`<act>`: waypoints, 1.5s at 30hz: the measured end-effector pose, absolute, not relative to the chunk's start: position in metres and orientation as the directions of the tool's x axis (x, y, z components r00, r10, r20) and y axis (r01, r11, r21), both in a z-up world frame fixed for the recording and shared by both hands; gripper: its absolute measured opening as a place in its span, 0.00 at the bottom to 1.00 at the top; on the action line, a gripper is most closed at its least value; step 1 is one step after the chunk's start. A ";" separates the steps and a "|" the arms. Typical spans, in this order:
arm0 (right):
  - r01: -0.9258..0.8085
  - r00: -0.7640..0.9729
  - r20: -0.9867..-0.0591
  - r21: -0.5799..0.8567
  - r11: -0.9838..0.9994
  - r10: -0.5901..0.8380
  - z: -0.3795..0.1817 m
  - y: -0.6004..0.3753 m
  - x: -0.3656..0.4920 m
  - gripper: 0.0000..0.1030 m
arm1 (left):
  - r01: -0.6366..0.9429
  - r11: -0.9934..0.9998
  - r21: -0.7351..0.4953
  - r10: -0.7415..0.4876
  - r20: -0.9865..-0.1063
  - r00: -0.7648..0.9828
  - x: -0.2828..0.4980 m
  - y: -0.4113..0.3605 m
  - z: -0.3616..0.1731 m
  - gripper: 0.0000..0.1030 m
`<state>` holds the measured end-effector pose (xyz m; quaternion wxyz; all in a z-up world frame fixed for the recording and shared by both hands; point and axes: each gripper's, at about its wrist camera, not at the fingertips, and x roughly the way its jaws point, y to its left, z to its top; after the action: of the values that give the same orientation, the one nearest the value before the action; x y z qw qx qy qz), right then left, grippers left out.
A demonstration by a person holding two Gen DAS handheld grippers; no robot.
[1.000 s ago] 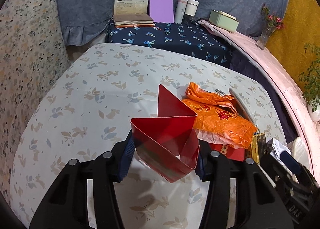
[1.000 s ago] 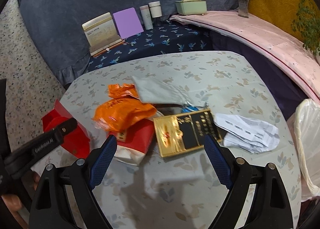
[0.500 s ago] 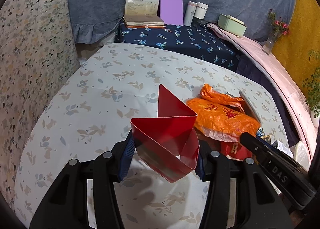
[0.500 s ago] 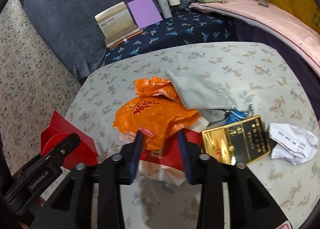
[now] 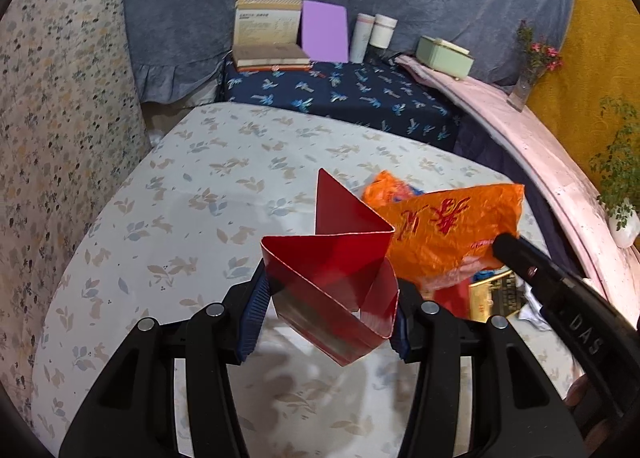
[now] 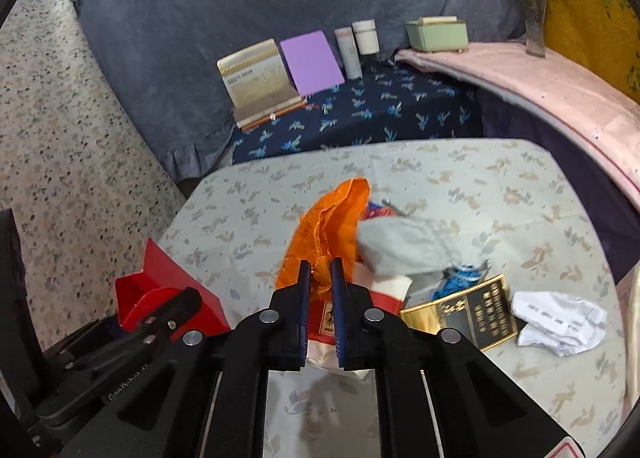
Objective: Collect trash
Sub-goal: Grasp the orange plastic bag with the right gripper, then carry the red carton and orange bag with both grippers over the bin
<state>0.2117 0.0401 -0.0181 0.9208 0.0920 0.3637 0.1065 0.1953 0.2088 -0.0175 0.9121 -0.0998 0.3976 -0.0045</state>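
My left gripper [image 5: 326,310] is shut on a folded red paper box [image 5: 332,282] and holds it above the floral table [image 5: 180,197]. The red box also shows at the left in the right wrist view [image 6: 160,294]. My right gripper [image 6: 320,282] is shut on an orange plastic bag [image 6: 328,230] and lifts it off the trash pile; the bag hangs to the right of the red box in the left wrist view [image 5: 448,234]. On the table lie a grey cloth pouch [image 6: 404,250], a gold and black packet [image 6: 464,314], a crumpled white paper [image 6: 560,322] and a red and white wrapper [image 6: 384,290].
A low bench with a dark blue floral cloth [image 6: 360,117] holds an open book [image 6: 256,81], a purple card [image 6: 312,61], two cups [image 6: 360,41] and a green box [image 6: 438,33]. A pink ledge [image 6: 540,73] with a flower vase [image 6: 534,5] curves along the right.
My right gripper moved left onto the orange bag, shut on it and raised it from the pile. My left gripper kept holding the red box, nearly still.
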 end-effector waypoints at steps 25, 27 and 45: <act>0.132 0.862 -0.507 0.256 0.957 0.017 0.053 -0.145 0.095 0.09 | 0.294 0.947 -0.129 -0.307 -0.639 0.705 0.133 0.007 0.052 0.47; 0.168 0.864 -0.503 0.263 0.950 -0.014 0.053 -0.165 0.085 0.09 | 0.330 0.936 -0.124 -0.329 -0.640 0.694 0.129 -0.015 0.053 0.47; 0.430 0.816 -0.533 0.302 0.851 -0.224 0.027 -0.308 0.013 0.09 | 0.578 0.807 -0.123 -0.496 -0.673 0.549 0.101 -0.166 0.041 0.47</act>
<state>0.0128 -0.3079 0.0273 0.9298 0.2089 0.2470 -0.1757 0.1014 -0.1664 0.0406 0.8782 0.0563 0.3635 -0.3058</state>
